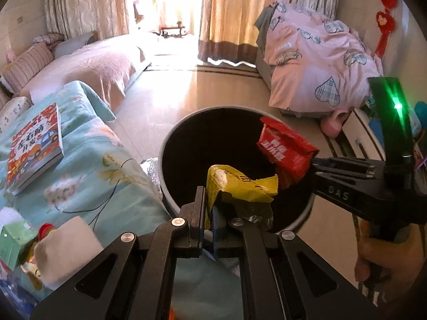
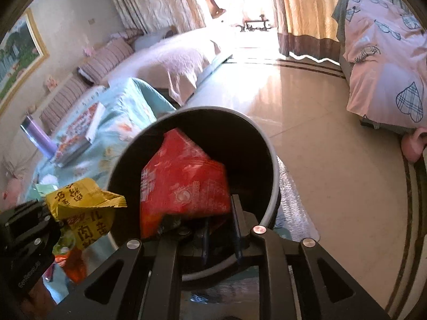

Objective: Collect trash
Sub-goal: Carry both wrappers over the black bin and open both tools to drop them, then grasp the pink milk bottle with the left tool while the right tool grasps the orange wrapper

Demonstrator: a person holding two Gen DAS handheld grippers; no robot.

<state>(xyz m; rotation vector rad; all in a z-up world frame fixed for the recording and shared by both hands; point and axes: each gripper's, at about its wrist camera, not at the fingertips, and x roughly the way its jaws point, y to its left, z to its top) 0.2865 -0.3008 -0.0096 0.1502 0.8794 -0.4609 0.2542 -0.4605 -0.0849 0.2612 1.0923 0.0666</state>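
Evidently the drop-off step is in hand: both wrappers hang over the open mouth of the dark bin [image 1: 170, 144], which stands on the floor just beside the low surface with the teal floral cloth [image 1: 88, 160].

On the left, the left gripper [image 1: 209, 213] is pinched narrow on the lower part of the yellow wrapper [image 1: 240, 184], whose crumpled top leans over the near rim. To its right, the right gripper [image 2: 221, 224] clamps the red wrapper [image 2: 181, 181] by its bottom edge, the packet standing up against the bin's interior.

Judging by this, the next move calls for each pair of jaws to part so the wrappers fall inside; the yellow one sits close to the rim and may need nudging farther in first.

The left wrist view alone shows the person's right hand [image 1: 387, 261] on the handle and a picture book [image 1: 34, 146] on the cloth. The right wrist view alone shows a purple bottle [image 2: 40, 138] and a framed picture [image 2: 18, 58] on the wall.
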